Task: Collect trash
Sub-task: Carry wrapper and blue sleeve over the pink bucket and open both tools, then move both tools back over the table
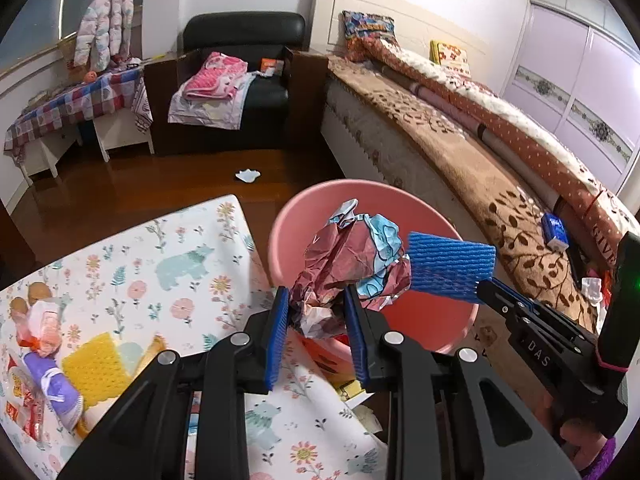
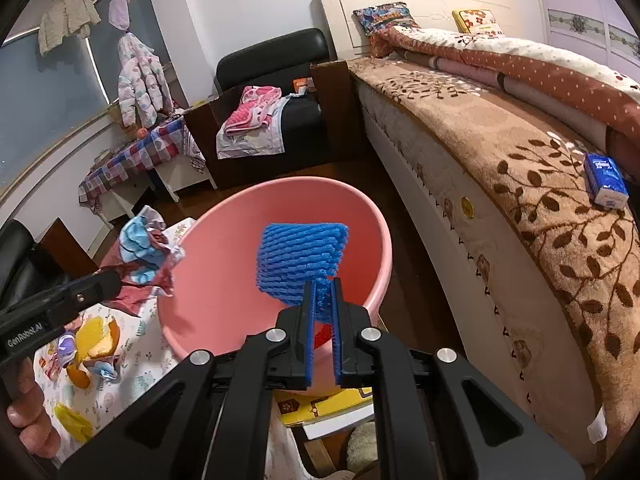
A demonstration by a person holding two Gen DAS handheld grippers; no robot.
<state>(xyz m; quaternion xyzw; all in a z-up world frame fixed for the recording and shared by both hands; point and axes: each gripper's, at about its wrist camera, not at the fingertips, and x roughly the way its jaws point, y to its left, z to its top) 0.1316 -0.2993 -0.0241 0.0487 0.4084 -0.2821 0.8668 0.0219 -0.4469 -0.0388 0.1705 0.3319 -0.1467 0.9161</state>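
My left gripper (image 1: 316,308) is shut on a crumpled red and light-blue wrapper (image 1: 352,256) and holds it over the near rim of a pink basin (image 1: 288,224). My right gripper (image 2: 323,294) is shut on a blue foam net sleeve (image 2: 300,264) and holds it above the inside of the pink basin (image 2: 216,292). The sleeve also shows in the left wrist view (image 1: 450,266), just right of the wrapper. The wrapper shows in the right wrist view (image 2: 144,256) at the basin's left rim.
A floral-print table (image 1: 132,264) at the left carries yellow foam nets (image 1: 96,368), peels and small wrappers. A bed (image 2: 540,184) with a brown blanket and a blue tissue pack (image 2: 604,178) runs along the right. A white scrap (image 1: 247,175) lies on the wooden floor.
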